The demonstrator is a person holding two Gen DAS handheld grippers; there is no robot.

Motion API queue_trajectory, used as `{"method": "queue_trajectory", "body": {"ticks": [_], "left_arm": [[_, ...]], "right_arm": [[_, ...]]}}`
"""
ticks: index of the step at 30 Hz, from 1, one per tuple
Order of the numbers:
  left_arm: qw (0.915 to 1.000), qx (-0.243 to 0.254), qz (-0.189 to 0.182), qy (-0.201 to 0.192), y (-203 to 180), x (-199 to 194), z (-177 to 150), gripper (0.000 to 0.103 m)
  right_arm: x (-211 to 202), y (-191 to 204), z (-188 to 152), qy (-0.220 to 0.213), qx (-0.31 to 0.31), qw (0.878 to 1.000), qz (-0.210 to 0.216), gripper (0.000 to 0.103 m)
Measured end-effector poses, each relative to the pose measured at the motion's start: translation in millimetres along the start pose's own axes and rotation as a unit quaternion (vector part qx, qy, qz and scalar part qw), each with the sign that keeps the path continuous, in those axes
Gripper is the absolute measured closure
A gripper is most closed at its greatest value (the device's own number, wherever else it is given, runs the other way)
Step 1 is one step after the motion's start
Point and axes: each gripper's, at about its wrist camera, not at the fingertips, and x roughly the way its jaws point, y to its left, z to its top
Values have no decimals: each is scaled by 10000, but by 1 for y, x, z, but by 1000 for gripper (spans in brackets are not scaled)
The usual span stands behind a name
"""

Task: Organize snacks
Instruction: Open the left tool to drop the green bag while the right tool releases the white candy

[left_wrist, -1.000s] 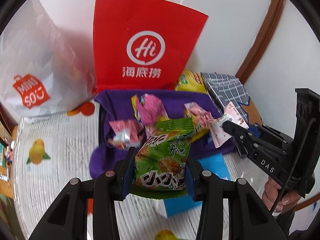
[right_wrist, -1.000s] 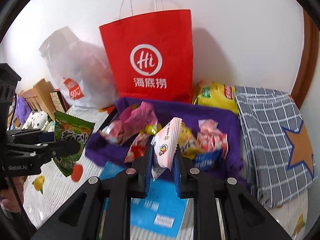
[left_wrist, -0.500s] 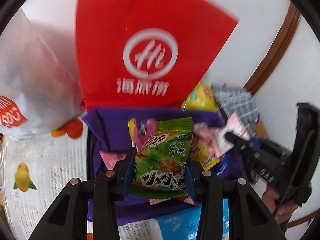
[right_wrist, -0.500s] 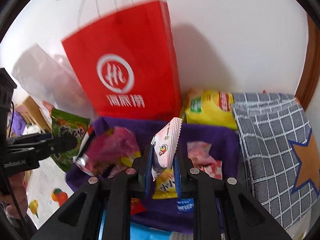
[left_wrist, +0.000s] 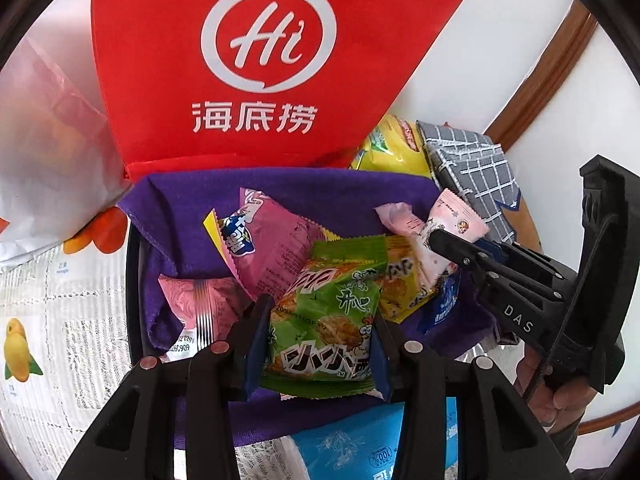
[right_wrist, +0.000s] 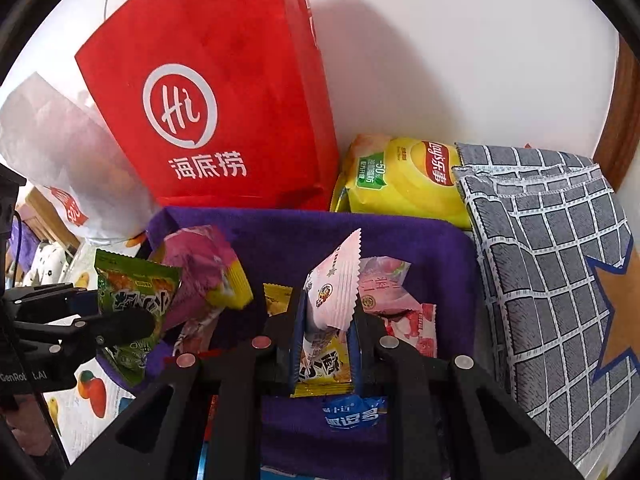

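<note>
My left gripper (left_wrist: 318, 344) is shut on a green snack packet (left_wrist: 326, 320), held over the purple-lined basket (left_wrist: 288, 188). Several loose snacks lie in the basket, among them a pink packet (left_wrist: 276, 248) and a yellow one (left_wrist: 400, 284). My right gripper (right_wrist: 326, 340) is shut on a thin white-and-pink sachet (right_wrist: 334, 292), also above the basket (right_wrist: 400, 236). In the left wrist view the right gripper (left_wrist: 444, 242) with its sachet (left_wrist: 456, 220) comes in from the right. In the right wrist view the left gripper (right_wrist: 120, 322) with the green packet (right_wrist: 134, 292) shows at the left.
A red paper bag (left_wrist: 260, 60) stands upright behind the basket against the wall, with a white plastic bag (left_wrist: 44, 128) to its left. A yellow crisp bag (right_wrist: 404, 178) and a grey checked cloth (right_wrist: 548, 264) lie to the right. A blue pack (left_wrist: 372, 444) sits in front.
Both grippers have moved forward and down over the basket, each keeping its packet. The red bag and basket now fill more of both views.
</note>
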Motion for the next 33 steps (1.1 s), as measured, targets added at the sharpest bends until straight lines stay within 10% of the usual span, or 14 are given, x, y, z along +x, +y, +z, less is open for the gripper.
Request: {"method": "queue_trajectory", "body": {"ticks": [19, 24, 33], "left_arm": [[9999, -94, 105, 34, 2, 5, 0, 60], [9996, -104, 237, 62, 3, 6, 1, 55], [9993, -198, 301, 48, 0, -8, 5, 24]], "right_arm": [[15, 11, -6, 355, -202, 9991, -93, 81], [6, 13, -4, 204, -193, 9995, -139, 63], [-11, 29, -1, 165, -267, 9993, -218, 50]]}}
